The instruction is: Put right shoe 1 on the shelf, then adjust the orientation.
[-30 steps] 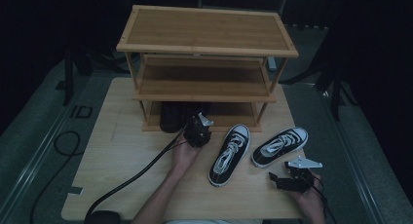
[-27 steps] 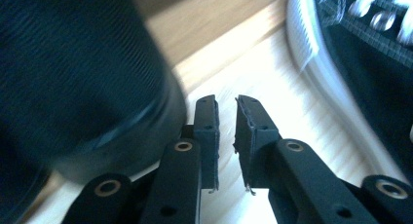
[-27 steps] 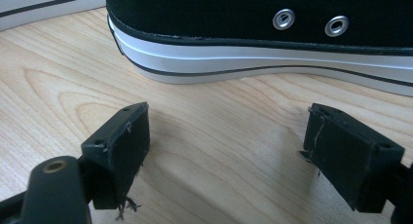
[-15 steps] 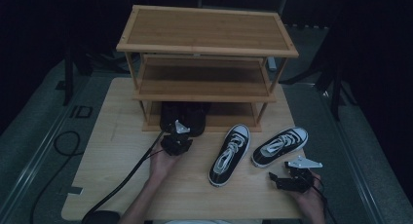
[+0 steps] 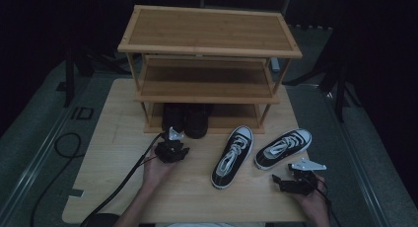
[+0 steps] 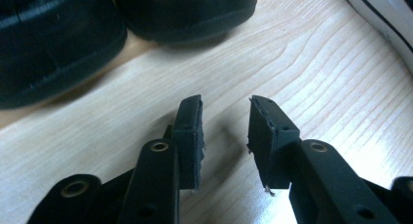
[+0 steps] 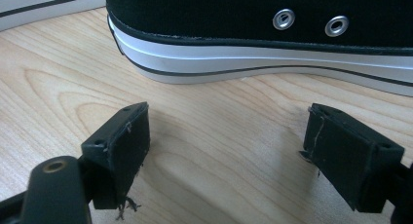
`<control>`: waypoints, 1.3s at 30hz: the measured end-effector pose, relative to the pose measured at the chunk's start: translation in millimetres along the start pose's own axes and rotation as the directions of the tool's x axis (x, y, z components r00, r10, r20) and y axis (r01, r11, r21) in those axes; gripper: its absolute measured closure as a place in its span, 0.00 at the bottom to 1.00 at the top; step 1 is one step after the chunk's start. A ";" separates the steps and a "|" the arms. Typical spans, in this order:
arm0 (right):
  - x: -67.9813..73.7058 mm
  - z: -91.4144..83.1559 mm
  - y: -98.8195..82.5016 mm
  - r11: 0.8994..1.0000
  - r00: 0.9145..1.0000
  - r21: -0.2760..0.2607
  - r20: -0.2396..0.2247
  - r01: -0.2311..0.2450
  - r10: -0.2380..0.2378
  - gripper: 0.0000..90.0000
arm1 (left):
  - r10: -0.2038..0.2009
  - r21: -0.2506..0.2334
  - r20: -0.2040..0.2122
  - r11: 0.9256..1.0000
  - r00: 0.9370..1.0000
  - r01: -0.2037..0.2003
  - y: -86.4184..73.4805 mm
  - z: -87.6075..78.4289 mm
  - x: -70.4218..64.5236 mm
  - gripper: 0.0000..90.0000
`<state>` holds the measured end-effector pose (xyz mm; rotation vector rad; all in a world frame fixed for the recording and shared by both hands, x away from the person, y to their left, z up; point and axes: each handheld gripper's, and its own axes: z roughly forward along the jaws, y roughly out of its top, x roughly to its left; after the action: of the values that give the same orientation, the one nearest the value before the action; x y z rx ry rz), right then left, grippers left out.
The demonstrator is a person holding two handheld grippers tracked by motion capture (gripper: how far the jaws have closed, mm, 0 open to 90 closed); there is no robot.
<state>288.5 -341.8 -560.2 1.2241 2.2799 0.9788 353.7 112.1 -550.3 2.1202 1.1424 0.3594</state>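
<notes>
Bamboo-coloured wood makes up both the table [image 5: 113, 187] and the three-tier shoe rack [image 5: 209, 44] in the high view. Your left gripper [image 5: 172, 149] sits just short of two black shoes [image 5: 186, 119] tucked on the bottom shelf, jaws parted and empty; they have just been opening. Your right gripper [image 5: 295, 181] rests near the table's front edge, and the right-hand sneaker [image 5: 283, 148] lies just beyond it, toe pointing away and to the right. A second sneaker [image 5: 232, 157] lies between your two grippers, its long axis running away from you. From the left gripper view, the gripper [image 6: 225, 126] is released over bare wood, the black shoes [image 6: 58, 44] just ahead. From the right gripper view, the gripper [image 7: 226, 131] gapes wide and holds nothing, and the sneaker's white-soled side [image 7: 263, 53] runs crosswise just ahead, so your right hand is the nearer.
</notes>
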 end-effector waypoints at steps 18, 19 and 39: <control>0.6 -1.0 -0.1 1.000 1.000 -0.007 0.013 -0.017 0.017 0.27 | -0.030 -0.052 0.038 0.998 0.999 0.031 -7.4 2.7 5.0 0.66; 0.3 -2.2 0.2 1.000 1.000 -0.005 0.019 -0.017 0.017 0.33 | -0.030 -0.054 0.039 0.998 0.999 0.032 -7.5 2.9 5.2 0.65; 24.0 -27.1 47.9 0.996 1.000 -0.090 0.026 -0.001 0.003 1.00 | -0.057 -0.084 0.082 0.994 0.995 0.064 -10.6 3.9 10.7 0.65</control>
<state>286.4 -314.4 -506.8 1.1951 2.1899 1.0483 355.3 123.0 -561.2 2.0026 1.1224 0.2889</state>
